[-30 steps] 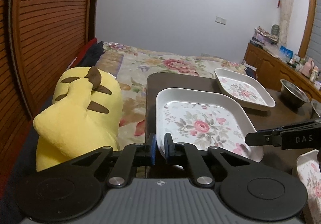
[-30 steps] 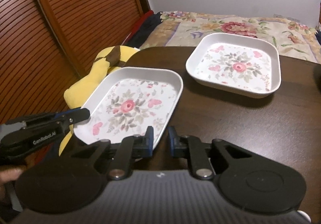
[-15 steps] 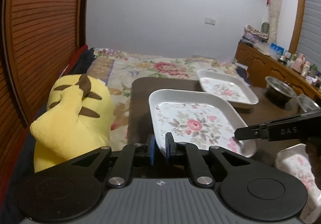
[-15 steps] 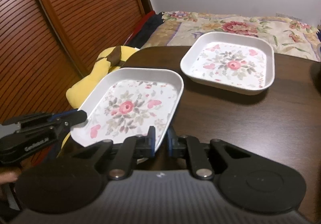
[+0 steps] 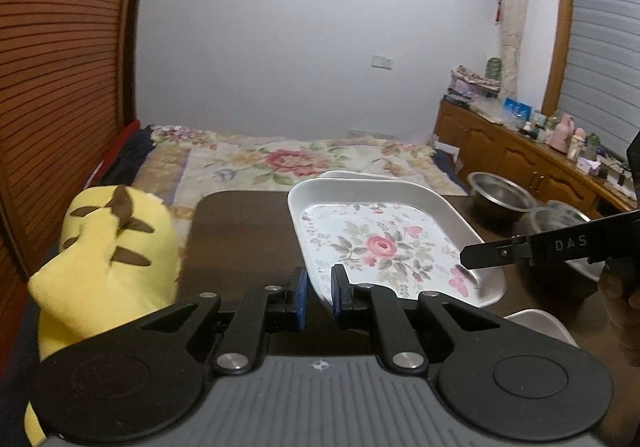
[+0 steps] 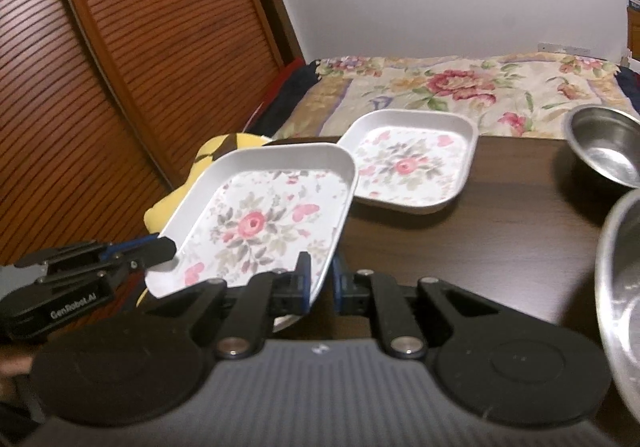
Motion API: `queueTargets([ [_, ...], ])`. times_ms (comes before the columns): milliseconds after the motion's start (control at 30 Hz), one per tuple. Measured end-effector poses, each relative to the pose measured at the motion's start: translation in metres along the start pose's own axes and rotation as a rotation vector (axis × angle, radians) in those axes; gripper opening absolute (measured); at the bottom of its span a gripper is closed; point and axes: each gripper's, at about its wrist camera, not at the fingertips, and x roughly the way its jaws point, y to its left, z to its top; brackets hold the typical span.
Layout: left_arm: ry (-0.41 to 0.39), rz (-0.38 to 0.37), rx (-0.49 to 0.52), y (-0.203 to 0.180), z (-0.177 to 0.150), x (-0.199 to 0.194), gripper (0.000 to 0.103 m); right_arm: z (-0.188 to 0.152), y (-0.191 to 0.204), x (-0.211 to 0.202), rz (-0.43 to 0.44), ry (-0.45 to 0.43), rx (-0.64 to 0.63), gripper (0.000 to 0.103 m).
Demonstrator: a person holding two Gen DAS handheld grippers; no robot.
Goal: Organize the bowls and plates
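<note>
Left wrist view: the left gripper (image 5: 319, 297) has its blue pads pinched nearly shut on the near left rim of a white square plate with a rose print (image 5: 384, 243), and the right gripper (image 5: 466, 259) reaches in from the right to clamp the plate's right edge. Seen from the right wrist camera, the right gripper (image 6: 320, 281) is likewise closed almost fully on the thin rim of the held plate (image 6: 260, 219), with the left gripper (image 6: 168, 247) biting the opposite corner.

Two grips on opposite edges make sense: the plate is wide, shallow and thin-walled, so a single pinch would likely let it swing or slip. It hangs clear of the dark wooden table (image 6: 500, 247), tilted slightly, near edge lower.

A matching floral plate (image 6: 412, 163) rests on the table just beyond the held one, toward the bed (image 6: 480, 95). My reading is that the carried plate is headed there to be stacked. Steel bowls (image 6: 608, 143) sit at the right, one large bowl rim (image 6: 620, 287) very close to the right gripper. Another white plate edge (image 5: 540, 323) shows near the camera at the lower right. A yellow plush toy (image 5: 108, 251) leans beside the table's left side, off the working surface.
</note>
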Motion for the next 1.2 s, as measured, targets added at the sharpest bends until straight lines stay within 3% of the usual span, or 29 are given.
queueTargets([
  [400, -0.028, -0.059, 0.073, -0.059, 0.012, -0.01, 0.015, -0.003, -0.039, -0.049, -0.027, -0.06, 0.009, 0.013],
  [1200, -0.054, -0.136, 0.11, -0.089, 0.0, -0.055, 0.015, -0.034, -0.058, -0.095, 0.014, -0.094, 0.002, 0.013],
])
